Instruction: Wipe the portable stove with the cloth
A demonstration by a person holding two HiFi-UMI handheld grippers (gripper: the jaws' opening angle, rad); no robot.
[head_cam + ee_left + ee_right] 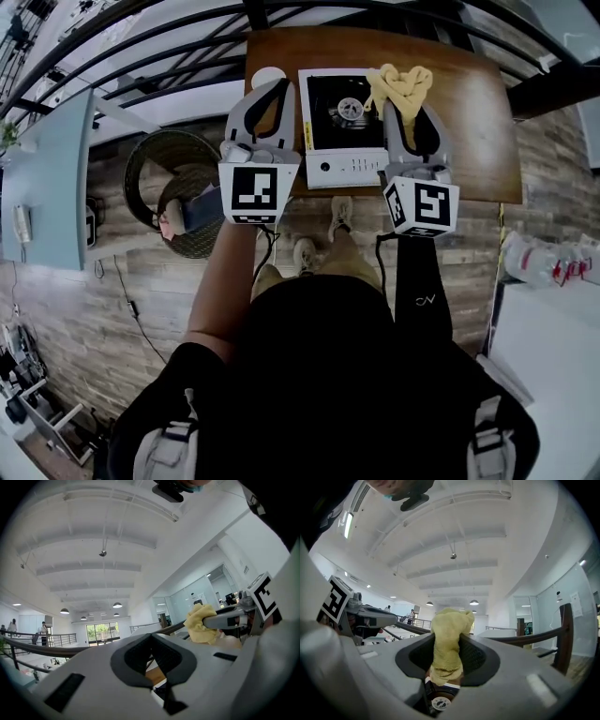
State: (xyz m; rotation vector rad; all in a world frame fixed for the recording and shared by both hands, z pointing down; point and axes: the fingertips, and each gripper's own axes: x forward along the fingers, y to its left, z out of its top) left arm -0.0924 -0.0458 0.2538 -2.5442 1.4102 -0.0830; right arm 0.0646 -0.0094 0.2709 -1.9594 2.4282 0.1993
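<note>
The portable stove point(342, 124), white with a black top and a round burner, sits on the brown table point(478, 122). My right gripper point(410, 111) is held over its right edge, shut on a bunched yellow cloth point(401, 86). In the right gripper view the cloth point(449, 620) stands up between the jaws of the right gripper point(446, 644), which points toward the ceiling. My left gripper point(283, 87) hovers at the stove's left edge, shut with nothing in it. In the left gripper view its jaws point(151, 637) meet, and the cloth point(199, 623) shows to the right.
A small white round object point(269, 77) lies on the table left of the stove. On the wooden floor to the left stands a round wicker chair point(173, 183). Plastic bottles point(544, 258) stand at the right. My feet point(319, 244) are at the table's near edge.
</note>
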